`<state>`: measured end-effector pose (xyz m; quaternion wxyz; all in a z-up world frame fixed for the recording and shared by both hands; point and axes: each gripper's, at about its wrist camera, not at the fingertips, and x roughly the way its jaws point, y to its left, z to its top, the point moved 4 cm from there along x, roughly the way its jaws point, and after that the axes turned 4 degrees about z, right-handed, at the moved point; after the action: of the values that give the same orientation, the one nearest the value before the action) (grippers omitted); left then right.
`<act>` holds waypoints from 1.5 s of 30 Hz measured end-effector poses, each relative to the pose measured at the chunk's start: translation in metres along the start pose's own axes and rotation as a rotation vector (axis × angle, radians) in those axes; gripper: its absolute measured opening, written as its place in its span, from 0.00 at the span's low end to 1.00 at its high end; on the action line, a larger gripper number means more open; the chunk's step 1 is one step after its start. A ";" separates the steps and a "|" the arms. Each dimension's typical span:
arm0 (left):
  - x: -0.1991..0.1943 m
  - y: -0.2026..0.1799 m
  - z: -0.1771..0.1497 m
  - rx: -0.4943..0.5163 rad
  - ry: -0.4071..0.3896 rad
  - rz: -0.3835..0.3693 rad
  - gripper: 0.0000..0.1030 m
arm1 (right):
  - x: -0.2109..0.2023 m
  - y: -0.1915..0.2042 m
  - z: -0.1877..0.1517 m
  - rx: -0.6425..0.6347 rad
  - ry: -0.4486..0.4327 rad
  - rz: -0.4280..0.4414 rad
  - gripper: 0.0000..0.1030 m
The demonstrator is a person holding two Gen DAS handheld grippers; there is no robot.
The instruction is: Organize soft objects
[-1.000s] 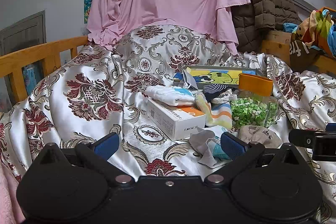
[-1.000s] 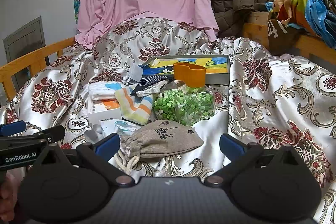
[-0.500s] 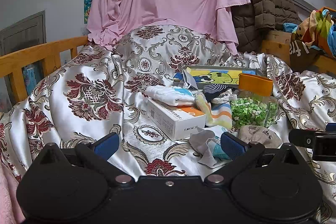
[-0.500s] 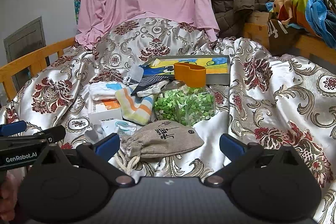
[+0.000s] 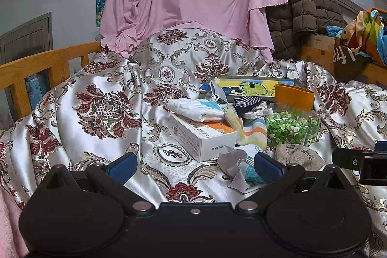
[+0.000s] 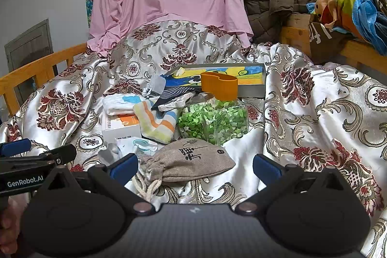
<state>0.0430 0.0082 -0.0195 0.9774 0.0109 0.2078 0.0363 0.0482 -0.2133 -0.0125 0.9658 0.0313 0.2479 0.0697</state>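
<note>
Nothing has shifted over the last second: we hold both tongs still, so sorting has not begun. Our left gripper point(image 5: 194, 165) gapes wide, empty, over bare satin bedspread point(image 5: 96, 93). Our right gripper point(image 6: 194, 165) is likewise spread and empty, the grey linen drawstring pouch point(image 6: 186, 162) lying between its fingers, untouched. Only the right view shows the pouch whole; the left view shows the white carton point(image 5: 202, 134) side-on.

Left hand-held gripper point(image 5: 193, 165) spread wide, right hand-held gripper point(image 6: 193, 165) likewise
</note>
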 end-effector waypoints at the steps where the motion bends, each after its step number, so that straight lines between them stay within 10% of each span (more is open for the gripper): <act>1: 0.000 0.000 0.000 0.000 0.000 0.000 0.99 | 0.000 0.000 0.000 0.000 0.000 -0.001 1.00; 14: 0.024 0.008 0.009 -0.023 0.098 -0.056 0.99 | 0.025 0.005 -0.001 -0.093 0.087 0.104 1.00; 29: 0.122 -0.009 0.018 -0.146 0.386 -0.376 0.99 | 0.101 -0.024 0.017 -0.094 0.162 0.290 1.00; 45: 0.128 -0.031 0.009 -0.032 0.381 -0.480 0.93 | 0.139 -0.043 0.010 -0.077 0.303 0.393 1.00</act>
<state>0.1657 -0.0131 -0.0641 0.9015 -0.0607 0.3835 -0.1909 0.1786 -0.2347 -0.0741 0.8859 0.0312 0.3762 0.2695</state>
